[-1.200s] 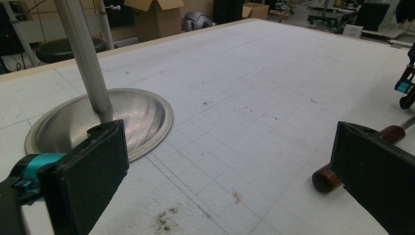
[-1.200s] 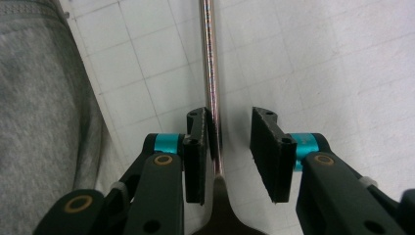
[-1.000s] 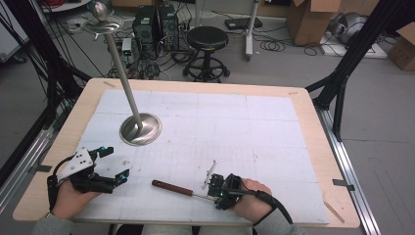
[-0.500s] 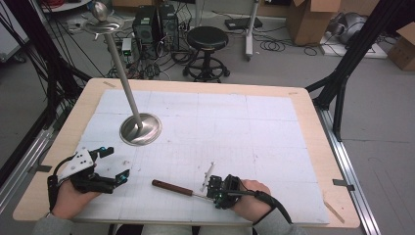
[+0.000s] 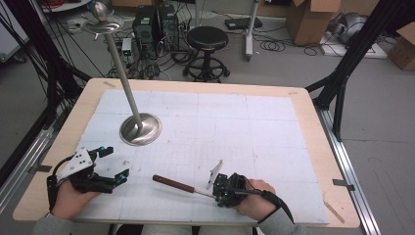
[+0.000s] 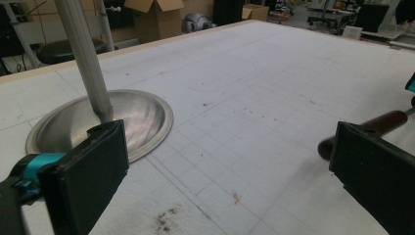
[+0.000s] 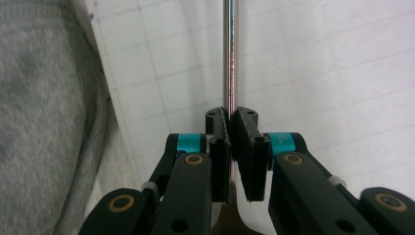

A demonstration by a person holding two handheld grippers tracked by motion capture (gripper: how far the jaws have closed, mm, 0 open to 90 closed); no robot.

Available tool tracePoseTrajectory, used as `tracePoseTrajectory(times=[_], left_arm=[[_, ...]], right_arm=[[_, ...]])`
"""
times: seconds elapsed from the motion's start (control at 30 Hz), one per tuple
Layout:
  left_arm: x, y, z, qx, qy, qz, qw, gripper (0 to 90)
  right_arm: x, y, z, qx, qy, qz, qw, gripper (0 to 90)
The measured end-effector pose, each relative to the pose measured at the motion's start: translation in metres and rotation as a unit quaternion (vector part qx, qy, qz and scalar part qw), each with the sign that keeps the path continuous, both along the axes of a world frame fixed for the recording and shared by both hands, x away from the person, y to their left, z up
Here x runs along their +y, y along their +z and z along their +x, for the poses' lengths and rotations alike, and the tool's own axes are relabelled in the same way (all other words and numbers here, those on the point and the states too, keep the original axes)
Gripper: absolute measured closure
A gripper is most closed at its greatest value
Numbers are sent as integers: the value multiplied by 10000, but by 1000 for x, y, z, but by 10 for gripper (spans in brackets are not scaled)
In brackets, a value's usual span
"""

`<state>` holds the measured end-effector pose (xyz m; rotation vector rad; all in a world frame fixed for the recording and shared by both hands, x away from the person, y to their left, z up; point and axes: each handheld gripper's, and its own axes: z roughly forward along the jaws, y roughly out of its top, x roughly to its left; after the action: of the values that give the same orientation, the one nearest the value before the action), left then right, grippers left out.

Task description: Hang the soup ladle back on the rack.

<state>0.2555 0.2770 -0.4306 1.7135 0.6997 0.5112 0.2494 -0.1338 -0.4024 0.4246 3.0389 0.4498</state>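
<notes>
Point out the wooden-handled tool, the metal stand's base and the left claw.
wooden-handled tool [image 5: 172,183], high view, on its brown handle
metal stand's base [image 5: 151,128], high view, on the round dish
left claw [image 5: 111,163], high view, between its fingertips

On the table [image 5: 303,147], the stand [image 5: 141,128] sits ahead of my left gripper [image 5: 111,164]; the tool [image 5: 178,185] lies between my grippers.

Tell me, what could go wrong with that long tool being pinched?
The right gripper pinches only the tool by its thin metal shaft, so its heavier wooden handle end might swing or slip once lifted. Swung wide, it could knock the tall metal stand or bump the left gripper, which waits open nearby.
</notes>
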Motion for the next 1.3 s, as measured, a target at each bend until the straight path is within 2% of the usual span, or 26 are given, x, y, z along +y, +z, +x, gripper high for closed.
tracePoseTrajectory(times=[0.1, 0.17, 0.4, 0.47, 0.57, 0.6, 0.73, 0.77, 0.87, 1.17, 1.27, 1.3], left_arm=[[0, 0, 0, 2, 1, -4, 10000, 17], [0, 0, 0, 19, 8, -2, 10000, 17], [0, 0, 0, 16, 11, -14, 10000, 17], [0, 0, 0, 19, 9, -9, 10000, 17], [0, 0, 0, 14, 8, -16, 10000, 17], [0, 0, 0, 12, 3, -15, 10000, 17], [0, 0, 0, 14, 2, -19, 10000, 17], [0, 0, 0, 21, 3, -16, 10000, 17], [0, 0, 0, 20, 3, -16, 10000, 17], [0, 0, 0, 22, 1, -18, 10000, 17], [0, 0, 0, 18, 1, -19, 10000, 17], [0, 0, 0, 15, 7, -30, 10000, 17]], right_arm=[[-2, 3, 1, -7, -45, 123, 9999, 850], [-6, 6, 2, -93, -86, 298, 9995, 849], [-11, 9, 4, -184, -138, 496, 9985, 849], [-14, 12, 5, -209, -184, 681, 9973, 849], [-17, 13, 6, -232, -206, 784, 9964, 849], [-20, 14, 8, -274, -224, 925, 9951, 849], [-25, 14, 10, -280, -280, 1094, 9932, 849], [-27, 14, 12, -301, -296, 1232, 9915, 849], [-31, 16, 13, -343, -325, 1405, 9890, 850], [-41, 21, 17, -521, -397, 1883, 9799, 850], [-43, 22, 18, -518, -422, 1957, 9784, 849], [-45, 22, 19, -573, -454, 2060, 9758, 849]])
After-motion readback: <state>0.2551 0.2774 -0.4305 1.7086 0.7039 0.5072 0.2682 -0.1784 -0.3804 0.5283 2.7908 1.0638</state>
